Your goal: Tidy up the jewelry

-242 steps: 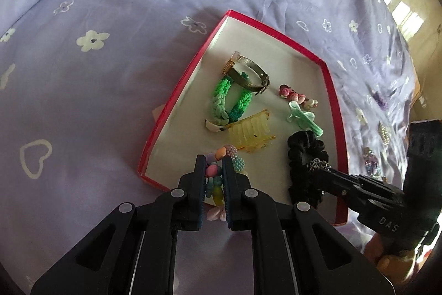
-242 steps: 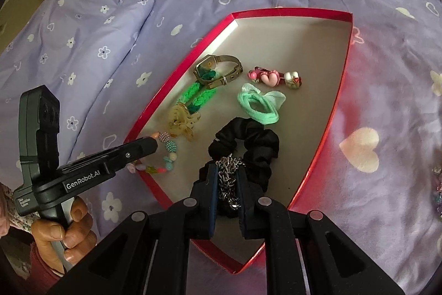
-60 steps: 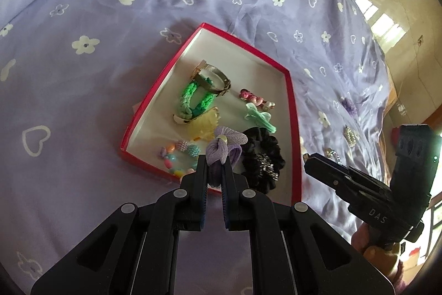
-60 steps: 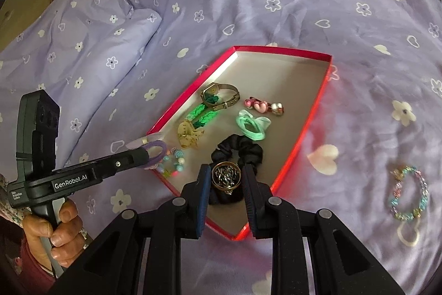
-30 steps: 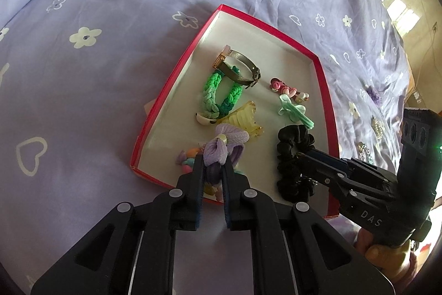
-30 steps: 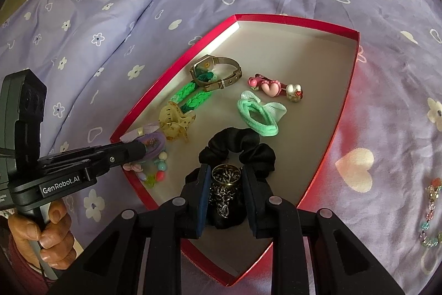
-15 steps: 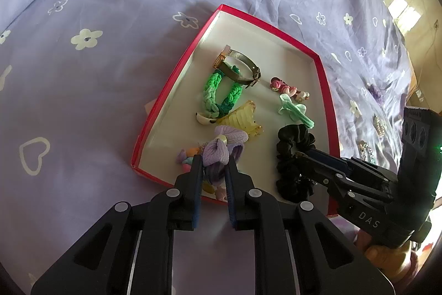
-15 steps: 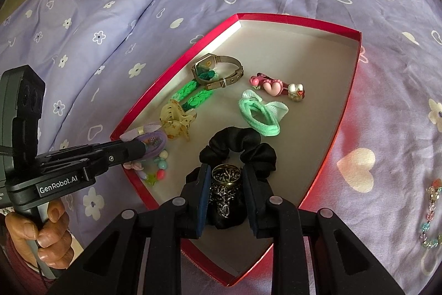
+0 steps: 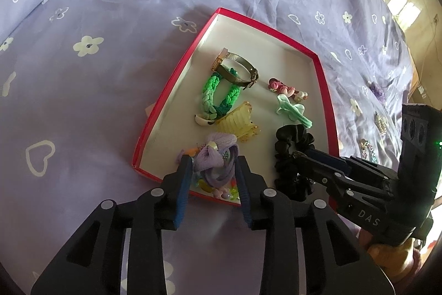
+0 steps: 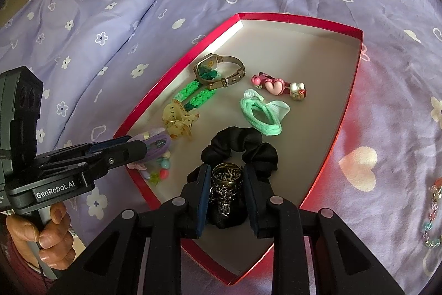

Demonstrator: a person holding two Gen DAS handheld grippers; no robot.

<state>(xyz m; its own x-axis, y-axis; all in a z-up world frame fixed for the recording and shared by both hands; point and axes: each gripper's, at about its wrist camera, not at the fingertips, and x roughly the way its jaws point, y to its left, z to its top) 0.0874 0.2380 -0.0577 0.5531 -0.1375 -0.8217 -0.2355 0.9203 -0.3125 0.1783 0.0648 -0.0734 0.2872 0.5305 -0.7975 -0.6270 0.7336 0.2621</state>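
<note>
**Lilac tie let go into the red box while the ring waits**

Jaws of the left gripper (image 9: 212,169) are opening: the lilac bow hair tie (image 9: 216,162) sits between them, but a gap now shows on both sides where a second ago they pinched it tight. It now lies on the beaded bracelet (image 10: 158,170) in the near left corner of the box. Jaws of the right gripper (image 10: 225,179) are narrowly parted and pressed on a brass-coloured ring with a silver chain (image 10: 226,181), held just above the black scrunchie (image 10: 240,143); that hold looks the same as a second ago.

Largest first, the bed (image 9: 110,18) under its lilac flower-and-heart cover carries everything. On it lies the red box (image 10: 356,73), shallow and pale inside. Within it, from far to near: a watch (image 10: 221,71) overlapping a green braided band (image 9: 218,98), a pink heart clip (image 10: 279,86), a mint hair tie (image 10: 261,112), a yellow claw clip (image 9: 239,122), then the scrunchie and the bracelet. More beaded pieces (image 10: 432,212) remain out on the cover to the right of the box.

With the tie released, one more piece counts as put away, and the left gripper seems free for the next. The ring looks due to be set down next.
</note>
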